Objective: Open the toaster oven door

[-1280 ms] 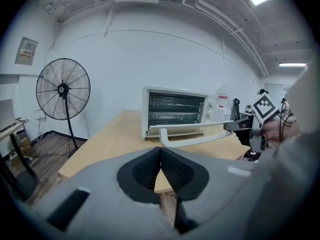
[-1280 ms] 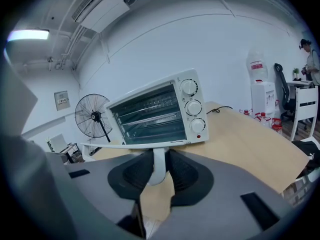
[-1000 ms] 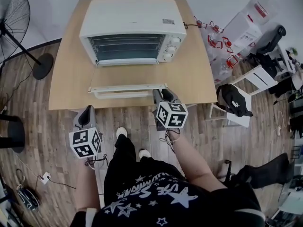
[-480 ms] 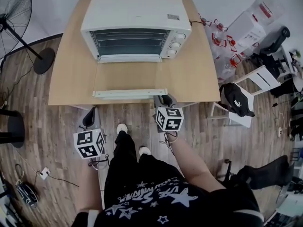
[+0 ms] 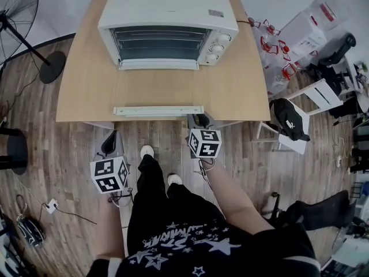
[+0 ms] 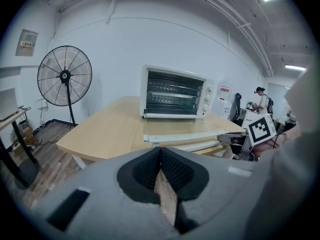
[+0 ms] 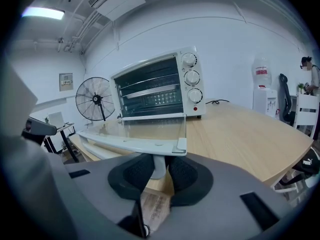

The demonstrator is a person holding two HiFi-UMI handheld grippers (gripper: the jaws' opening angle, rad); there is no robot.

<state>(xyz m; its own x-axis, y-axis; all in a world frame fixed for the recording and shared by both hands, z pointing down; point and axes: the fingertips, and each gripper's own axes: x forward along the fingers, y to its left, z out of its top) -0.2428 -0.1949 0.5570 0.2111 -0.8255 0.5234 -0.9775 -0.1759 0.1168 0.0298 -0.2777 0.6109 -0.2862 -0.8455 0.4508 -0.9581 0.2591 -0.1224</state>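
Observation:
A white toaster oven (image 5: pixel 167 16) stands at the back of a wooden table (image 5: pixel 242 91). Its glass door (image 5: pixel 158 85) lies folded down flat toward me, and the racks inside show. The door's white handle bar (image 5: pixel 157 111) runs along the table's front edge. My right gripper (image 5: pixel 198 120) is shut on the handle's right end. In the right gripper view its pads (image 7: pixel 182 171) clamp the handle's post (image 7: pixel 158 166) under the door (image 7: pixel 150 131). My left gripper (image 5: pixel 110 140) hangs below the table's front edge, left of the door, shut on nothing (image 6: pixel 160 151).
A standing fan (image 5: pixel 17 10) is on the wooden floor to the left of the table. A white chair with a black bag (image 5: pixel 288 126) and boxes stand to the right. The person's legs and shoes are just in front of the table.
The door handle and my right gripper have come a little lower and nearer the table's front edge, with the door now lying flat. The left gripper has hardly moved.

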